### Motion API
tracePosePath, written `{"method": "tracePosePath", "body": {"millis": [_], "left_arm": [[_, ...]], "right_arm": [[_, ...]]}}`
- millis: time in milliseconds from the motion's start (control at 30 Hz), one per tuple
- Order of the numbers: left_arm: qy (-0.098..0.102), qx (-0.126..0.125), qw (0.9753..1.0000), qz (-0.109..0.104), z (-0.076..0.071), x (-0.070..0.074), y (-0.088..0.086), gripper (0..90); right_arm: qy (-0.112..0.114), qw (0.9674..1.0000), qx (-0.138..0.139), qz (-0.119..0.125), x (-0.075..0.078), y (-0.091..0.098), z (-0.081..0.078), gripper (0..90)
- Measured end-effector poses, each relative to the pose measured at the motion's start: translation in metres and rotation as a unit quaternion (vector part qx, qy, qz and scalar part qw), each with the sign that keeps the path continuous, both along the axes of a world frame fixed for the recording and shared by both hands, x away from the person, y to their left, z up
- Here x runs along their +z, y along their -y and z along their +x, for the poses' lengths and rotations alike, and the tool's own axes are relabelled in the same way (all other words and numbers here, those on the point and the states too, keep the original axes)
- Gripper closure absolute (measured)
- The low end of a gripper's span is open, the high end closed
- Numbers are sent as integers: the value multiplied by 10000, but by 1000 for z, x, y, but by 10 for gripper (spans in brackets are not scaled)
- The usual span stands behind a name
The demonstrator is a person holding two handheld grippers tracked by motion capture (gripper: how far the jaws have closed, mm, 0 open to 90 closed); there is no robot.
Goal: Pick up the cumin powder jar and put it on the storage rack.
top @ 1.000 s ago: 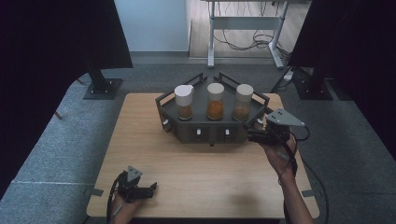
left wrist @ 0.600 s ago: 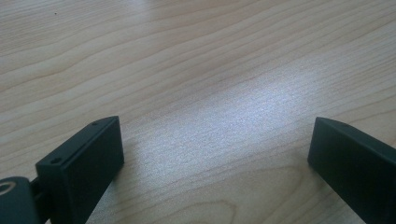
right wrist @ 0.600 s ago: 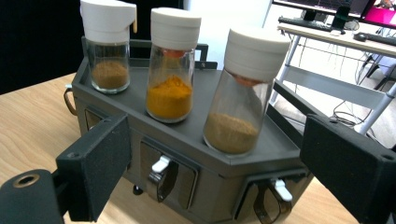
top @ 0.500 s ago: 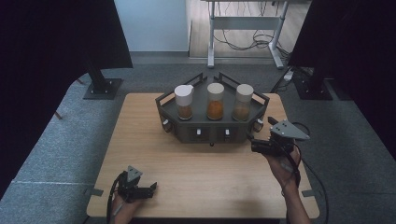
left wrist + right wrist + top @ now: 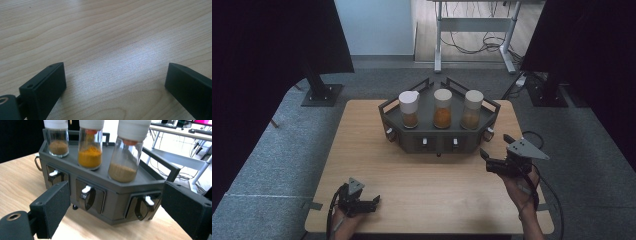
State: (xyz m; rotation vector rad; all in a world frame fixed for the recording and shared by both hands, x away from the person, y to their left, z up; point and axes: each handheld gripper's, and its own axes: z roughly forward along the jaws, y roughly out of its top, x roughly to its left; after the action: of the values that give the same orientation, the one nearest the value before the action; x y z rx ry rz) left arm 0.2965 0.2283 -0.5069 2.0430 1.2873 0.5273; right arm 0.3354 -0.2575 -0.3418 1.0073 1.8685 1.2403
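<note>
The right gripper [image 5: 492, 159] hovers just beside the grey spice rack [image 5: 439, 141], jaws spread wide and empty. Its nearest jar [image 5: 127, 155] stands beyond the jaws. The left gripper [image 5: 369, 202], well apart from the rack, is released too.

Grey carpet floor [image 5: 272, 165] round the wooden table [image 5: 362, 150]. Black curtains [image 5: 267, 50] left & right on stands. Pale wall [image 5: 374, 25] at back, white desk frame [image 5: 472, 30] w/ loose cables [image 5: 462, 47] beneath.

I see the grey spice rack [image 5: 439, 137] sitting upright toward the far side of the desk [image 5: 362, 150]. On top stand three upright white-capped glass jars [image 5: 90, 143], holding brown, orange and tan powder. Its front faces carry small white-handled levers [image 5: 86, 189].
</note>
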Motion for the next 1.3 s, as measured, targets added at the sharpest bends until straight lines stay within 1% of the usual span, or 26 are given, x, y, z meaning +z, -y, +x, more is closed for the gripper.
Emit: {"method": "tracePosePath", "body": {"millis": [100,467,633,1100,1300], "left_arm": [[-3,4,10000,-2,0,0,0,30],[14,0,10000,-8,0,0,0,30],[14,1,10000,-8,0,0,0,30],[0,-23,10000,27,0,0,0,30],[-1,-22,10000,29,0,0,0,30]], "right_arm": [[-94,9999,-2,33,-5,2,-3,83],[-289,9996,-26,-5,-23,7,-14,82],[-349,9994,-53,-7,-30,10,-18,82],[-426,9990,-104,-98,-45,13,-29,81],[-535,9984,-180,-106,-58,15,-33,81]]}}
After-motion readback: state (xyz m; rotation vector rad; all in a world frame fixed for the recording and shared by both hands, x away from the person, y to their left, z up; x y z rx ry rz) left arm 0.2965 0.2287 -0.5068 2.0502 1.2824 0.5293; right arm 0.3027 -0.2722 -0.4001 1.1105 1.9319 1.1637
